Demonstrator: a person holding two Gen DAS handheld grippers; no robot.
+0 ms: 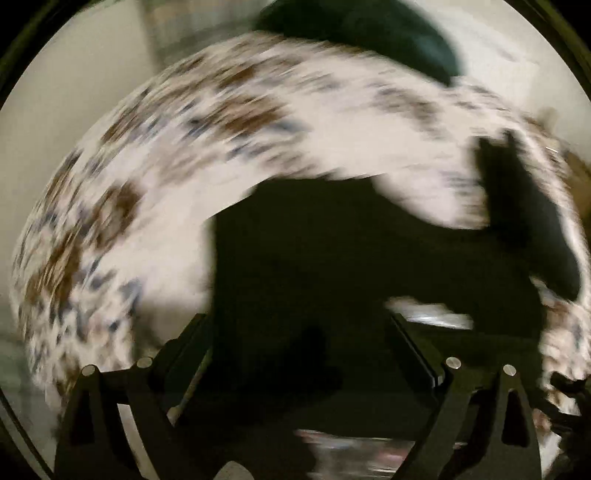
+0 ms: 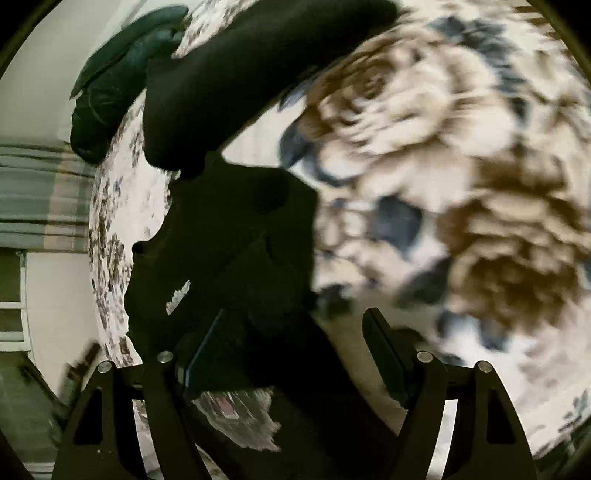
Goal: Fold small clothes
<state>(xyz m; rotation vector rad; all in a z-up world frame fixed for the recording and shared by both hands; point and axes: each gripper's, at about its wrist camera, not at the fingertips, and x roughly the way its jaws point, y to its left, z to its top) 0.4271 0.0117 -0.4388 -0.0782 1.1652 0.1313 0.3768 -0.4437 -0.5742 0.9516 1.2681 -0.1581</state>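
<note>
A black garment point(image 1: 332, 251) lies on a white bedspread with brown and blue flowers point(image 1: 147, 155); the left wrist view is blurred by motion. My left gripper point(image 1: 295, 332) has its fingers spread wide with the black cloth lying between them. In the right wrist view the black garment point(image 2: 229, 229) is bunched and reaches between the fingers of my right gripper point(image 2: 291, 332), which stand wide apart. A dark sleeve-like part point(image 2: 236, 74) stretches up and away.
A dark green pillow point(image 1: 388, 33) lies at the far edge of the bed; it also shows in the right wrist view point(image 2: 118, 81). A pale wall point(image 1: 74, 74) stands behind. Striped fabric point(image 2: 37, 192) hangs at the left.
</note>
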